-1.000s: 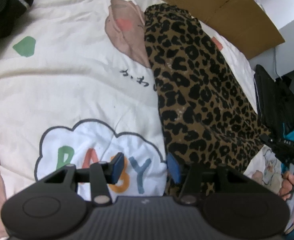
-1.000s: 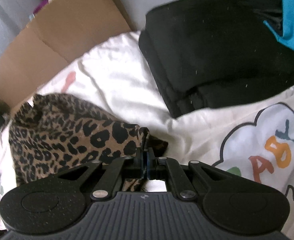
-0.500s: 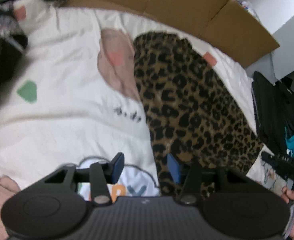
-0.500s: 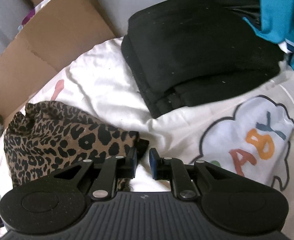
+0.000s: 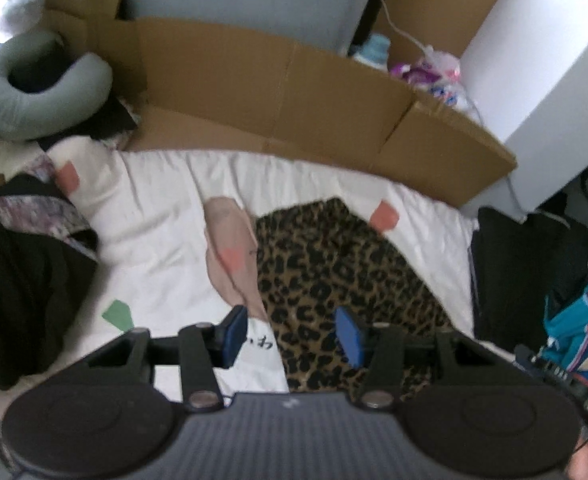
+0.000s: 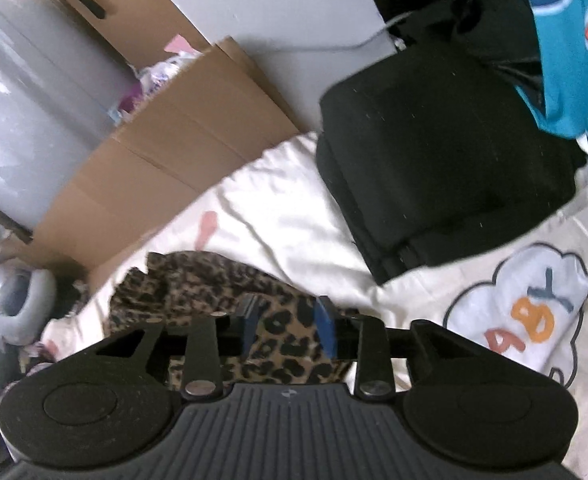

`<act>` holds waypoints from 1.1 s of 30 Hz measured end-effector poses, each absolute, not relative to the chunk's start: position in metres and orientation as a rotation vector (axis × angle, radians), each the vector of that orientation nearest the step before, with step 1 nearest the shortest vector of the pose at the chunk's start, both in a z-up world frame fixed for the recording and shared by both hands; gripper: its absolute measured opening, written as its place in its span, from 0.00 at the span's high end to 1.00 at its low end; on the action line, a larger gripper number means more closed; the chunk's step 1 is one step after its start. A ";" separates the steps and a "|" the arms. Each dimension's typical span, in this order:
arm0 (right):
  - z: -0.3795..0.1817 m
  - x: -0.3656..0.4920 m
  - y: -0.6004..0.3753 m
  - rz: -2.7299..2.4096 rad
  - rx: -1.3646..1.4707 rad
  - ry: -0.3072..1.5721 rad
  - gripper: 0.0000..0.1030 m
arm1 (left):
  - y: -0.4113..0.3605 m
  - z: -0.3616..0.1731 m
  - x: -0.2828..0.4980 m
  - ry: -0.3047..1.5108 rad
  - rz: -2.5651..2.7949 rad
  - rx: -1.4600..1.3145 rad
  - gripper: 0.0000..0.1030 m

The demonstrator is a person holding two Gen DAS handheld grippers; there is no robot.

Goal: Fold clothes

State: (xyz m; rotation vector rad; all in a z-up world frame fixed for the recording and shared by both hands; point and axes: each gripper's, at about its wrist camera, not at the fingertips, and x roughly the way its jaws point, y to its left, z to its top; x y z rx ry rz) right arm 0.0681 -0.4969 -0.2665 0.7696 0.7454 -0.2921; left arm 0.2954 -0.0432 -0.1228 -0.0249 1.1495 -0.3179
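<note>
A leopard-print garment (image 5: pixel 333 264) lies folded in a long strip on the white printed bedsheet (image 5: pixel 154 208). My left gripper (image 5: pixel 292 334) hangs high above its near end; its jaws are opening a little and hold nothing. My right gripper (image 6: pixel 287 324) hovers just over the garment's (image 6: pixel 198 288) other end. Its jaws are opening, and the cloth shows between the blue pads (image 6: pixel 325 326) without being pressed. The cloth lies flat on the sheet (image 6: pixel 294 224).
A folded black stack (image 6: pixel 445 152) sits on the sheet's right side beside a teal garment (image 6: pixel 565 40). Flattened cardboard (image 5: pixel 294 92) lines the far edge. A grey neck pillow (image 5: pixel 42 92) and a dark clothes pile (image 5: pixel 18 288) lie at the left.
My right gripper was shut on the leopard garment's corner, then let it go and lifted slightly. My left gripper rose well above the bed, so much more of the room shows.
</note>
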 end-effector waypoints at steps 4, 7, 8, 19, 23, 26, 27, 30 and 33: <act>-0.245 0.066 -0.501 -0.281 0.781 0.747 0.63 | -0.043 -0.090 0.306 1.163 -0.273 -0.055 0.48; -0.230 0.062 -0.503 -0.288 0.819 0.753 0.59 | -0.047 -0.068 0.314 1.170 -0.256 -0.076 0.48; -0.225 0.061 -0.503 -0.308 0.836 0.759 0.59 | -0.048 -0.062 0.315 1.164 -0.251 -0.086 0.47; -0.150 0.081 -0.476 -0.239 0.697 0.838 0.56 | -0.088 -0.004 0.309 1.161 -0.325 -0.071 0.46; -0.114 0.083 -0.474 -0.230 0.659 0.836 0.54 | -0.102 0.013 0.303 1.153 -0.371 -0.060 0.43; -0.090 0.081 -0.478 -0.241 0.654 0.799 0.49 | -0.111 0.018 0.298 1.145 -0.396 -0.053 0.42; -0.084 0.084 -0.477 -0.248 0.627 0.792 0.45 | -0.114 0.020 0.297 1.139 -0.405 -0.049 0.41; -0.072 0.097 -0.474 -0.254 0.526 0.798 0.45 | -0.124 0.013 0.298 1.120 -0.428 -0.029 0.40; -0.077 0.108 -0.476 -0.234 0.512 0.788 0.41 | -0.130 -0.009 0.309 1.183 -0.415 -0.048 0.40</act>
